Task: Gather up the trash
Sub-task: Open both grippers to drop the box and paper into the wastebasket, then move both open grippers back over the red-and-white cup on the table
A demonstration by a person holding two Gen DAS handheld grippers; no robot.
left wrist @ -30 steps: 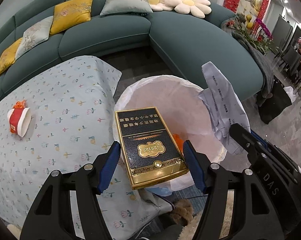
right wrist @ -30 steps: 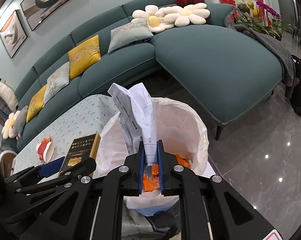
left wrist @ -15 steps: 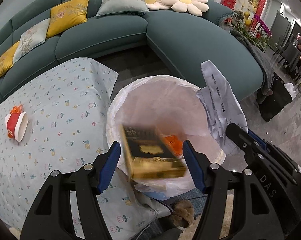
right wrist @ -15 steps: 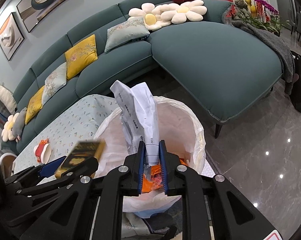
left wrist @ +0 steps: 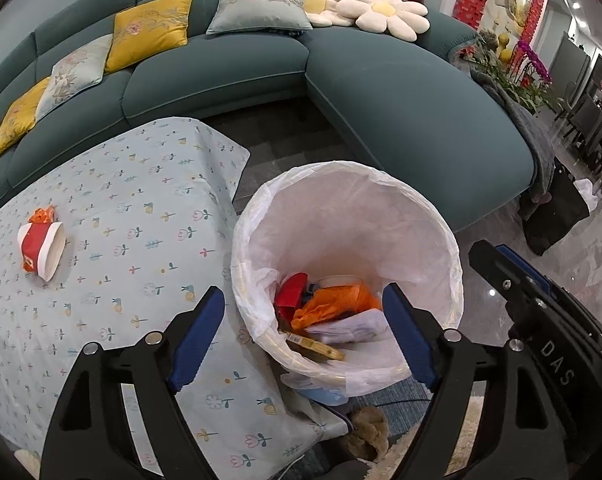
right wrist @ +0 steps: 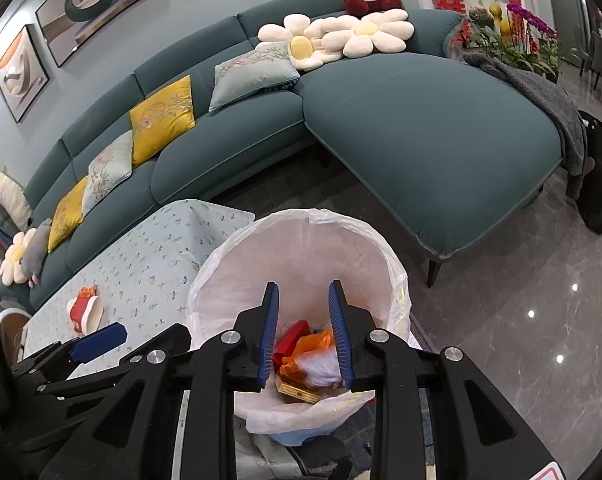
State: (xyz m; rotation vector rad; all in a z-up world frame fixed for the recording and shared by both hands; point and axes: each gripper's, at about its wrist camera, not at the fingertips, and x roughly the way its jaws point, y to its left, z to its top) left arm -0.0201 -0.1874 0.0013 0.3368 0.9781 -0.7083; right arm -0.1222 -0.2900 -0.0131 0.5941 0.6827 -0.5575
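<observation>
The left gripper (left wrist: 303,336) and right gripper (right wrist: 305,334) hang over the lined trash bin (left wrist: 441,236), jaws just opened and empty. The gold-edged box (left wrist: 315,348) and crumpled paper (left wrist: 353,326) have dropped inside onto the orange wrapper (left wrist: 335,300). One red-and-white paper cup (left wrist: 41,250) remains on the tablecloth (left wrist: 141,220), likely next.

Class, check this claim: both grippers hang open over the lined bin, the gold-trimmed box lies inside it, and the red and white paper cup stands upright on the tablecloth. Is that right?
One detail is wrong. The red and white paper cup lies on its side on the tablecloth, as the left wrist view shows. The rest holds: the left gripper and right gripper hang open over the lined bin, and the gold-trimmed box lies inside.
</observation>
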